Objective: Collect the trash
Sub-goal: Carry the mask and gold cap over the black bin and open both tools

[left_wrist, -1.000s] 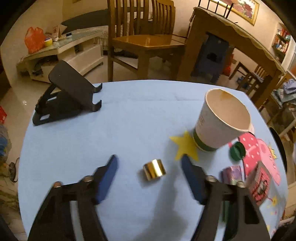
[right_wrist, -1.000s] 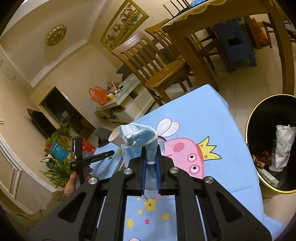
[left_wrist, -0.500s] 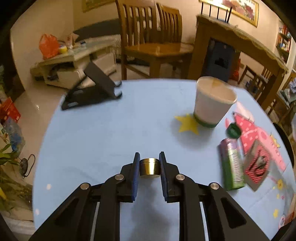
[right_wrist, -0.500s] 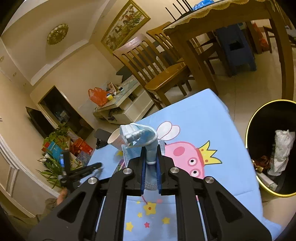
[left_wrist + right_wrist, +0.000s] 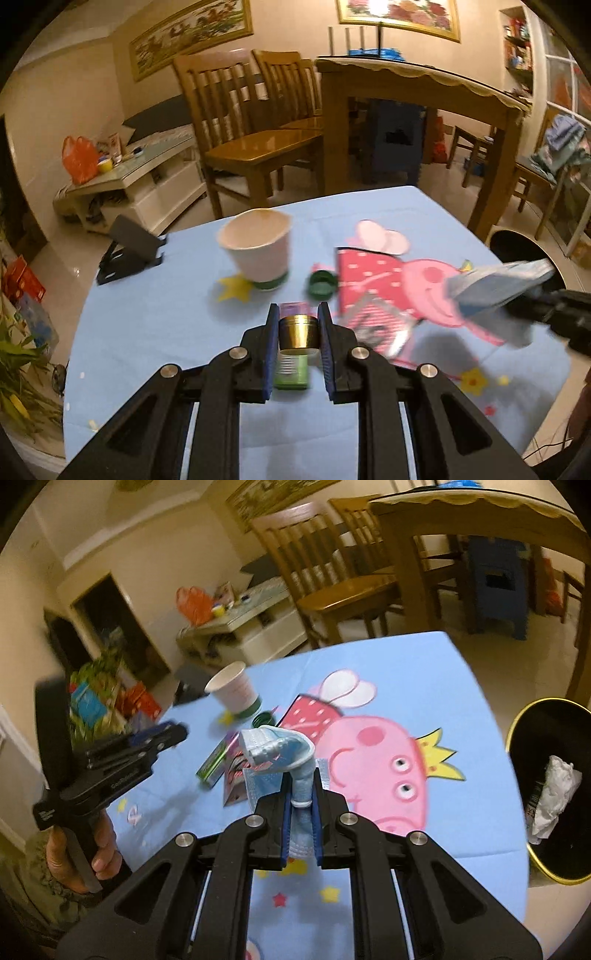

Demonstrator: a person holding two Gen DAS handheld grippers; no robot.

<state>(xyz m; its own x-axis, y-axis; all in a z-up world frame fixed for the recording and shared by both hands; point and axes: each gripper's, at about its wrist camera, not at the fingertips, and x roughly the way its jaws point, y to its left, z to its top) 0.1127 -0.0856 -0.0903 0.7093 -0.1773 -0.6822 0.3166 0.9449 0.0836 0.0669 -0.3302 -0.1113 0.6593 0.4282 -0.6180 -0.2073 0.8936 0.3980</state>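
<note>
My left gripper point(image 5: 297, 325) is shut on a small gold metal cap point(image 5: 297, 331) and holds it above the blue tablecloth point(image 5: 155, 332). My right gripper point(image 5: 300, 801) is shut on a crumpled blue face mask point(image 5: 280, 747), held above the cloth; the mask also shows at the right of the left wrist view point(image 5: 498, 284). On the table lie a paper cup point(image 5: 258, 251), a green bottle cap point(image 5: 322, 283), a green flat packet point(image 5: 291, 369) and a red-patterned wrapper point(image 5: 373, 321). A black trash bin point(image 5: 554, 786) with a gold rim stands on the floor right of the table, with white paper inside.
A black phone stand point(image 5: 129, 247) sits at the table's far left. Wooden chairs point(image 5: 243, 140) and a wooden dining table point(image 5: 417, 92) stand beyond the far edge. The left gripper and the hand holding it show in the right wrist view point(image 5: 110, 768).
My left gripper closed on the gold cap, lifted it off the cloth and swung right toward the packets. My right gripper, still holding the mask, tilted down toward the table.
</note>
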